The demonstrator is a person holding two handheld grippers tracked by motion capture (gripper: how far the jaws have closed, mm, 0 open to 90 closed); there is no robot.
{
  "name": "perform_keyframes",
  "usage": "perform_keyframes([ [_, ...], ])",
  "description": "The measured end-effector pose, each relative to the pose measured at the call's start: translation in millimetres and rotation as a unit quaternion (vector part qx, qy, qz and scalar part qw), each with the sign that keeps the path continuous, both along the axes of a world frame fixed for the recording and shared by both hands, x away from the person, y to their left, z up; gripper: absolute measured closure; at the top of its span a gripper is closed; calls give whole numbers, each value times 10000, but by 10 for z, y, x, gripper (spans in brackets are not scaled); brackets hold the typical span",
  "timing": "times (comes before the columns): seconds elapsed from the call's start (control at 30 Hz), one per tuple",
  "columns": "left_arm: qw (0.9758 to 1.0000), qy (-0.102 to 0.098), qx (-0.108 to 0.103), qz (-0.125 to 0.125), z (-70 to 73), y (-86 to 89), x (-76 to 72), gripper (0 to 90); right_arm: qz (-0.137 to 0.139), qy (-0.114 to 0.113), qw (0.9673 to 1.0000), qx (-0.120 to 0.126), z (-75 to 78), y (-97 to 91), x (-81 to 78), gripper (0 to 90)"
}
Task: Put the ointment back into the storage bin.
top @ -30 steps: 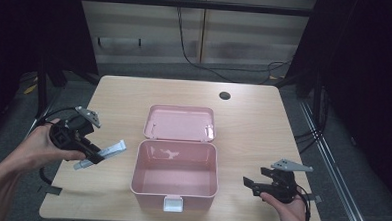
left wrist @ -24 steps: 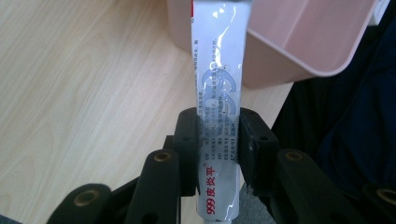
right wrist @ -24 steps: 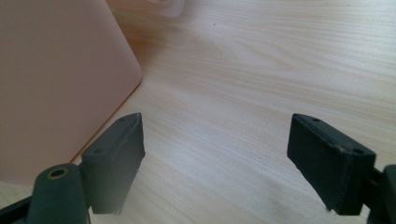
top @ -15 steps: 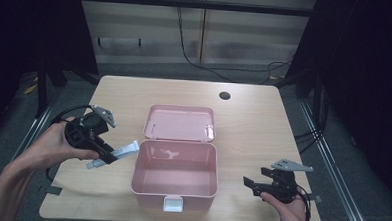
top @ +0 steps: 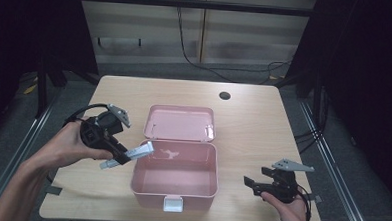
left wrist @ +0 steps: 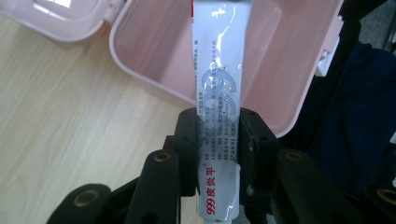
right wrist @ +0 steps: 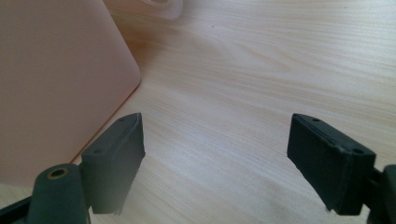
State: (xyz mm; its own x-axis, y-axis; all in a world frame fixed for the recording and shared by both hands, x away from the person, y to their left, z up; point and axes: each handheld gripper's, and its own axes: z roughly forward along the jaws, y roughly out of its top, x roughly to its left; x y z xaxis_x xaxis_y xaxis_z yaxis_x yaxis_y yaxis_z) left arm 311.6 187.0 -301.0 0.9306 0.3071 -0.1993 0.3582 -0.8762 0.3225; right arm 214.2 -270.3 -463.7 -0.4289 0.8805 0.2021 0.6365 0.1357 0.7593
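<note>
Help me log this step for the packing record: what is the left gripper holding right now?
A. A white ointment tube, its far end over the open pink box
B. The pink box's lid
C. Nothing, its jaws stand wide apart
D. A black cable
A. In the left gripper view the left gripper has its jaws clamped on the white tube, whose far end reaches over the open pink box.

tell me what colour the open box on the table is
Pale pink all over, base and hinged lid alike; the box shows best in the high view.
</note>
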Motion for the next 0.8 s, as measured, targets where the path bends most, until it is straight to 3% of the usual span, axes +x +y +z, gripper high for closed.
perform_keyframes([
  [0.07,10000,29,-27,40,13,-54,-10,708,-2,0,10000,2,0,-1,0,186],
  [0.1,10000,-8,6,-54,18,-79,-4,708,3,-1,10000,4,0,-1,-1,185],
  [0.23,10000,20,30,80,29,-170,-2,708,10,-14,10000,13,2,-2,-2,185],
  [0.47,9998,104,-57,-158,23,-330,-16,707,4,-6,10000,7,3,-2,-1,185],
  [0.67,9996,126,-135,-217,27,-479,-24,707,20,-24,10000,7,3,-2,-1,185],
  [0.8,9994,152,-47,-297,3,-567,-36,707,21,-24,10000,6,3,-2,-1,185],
])
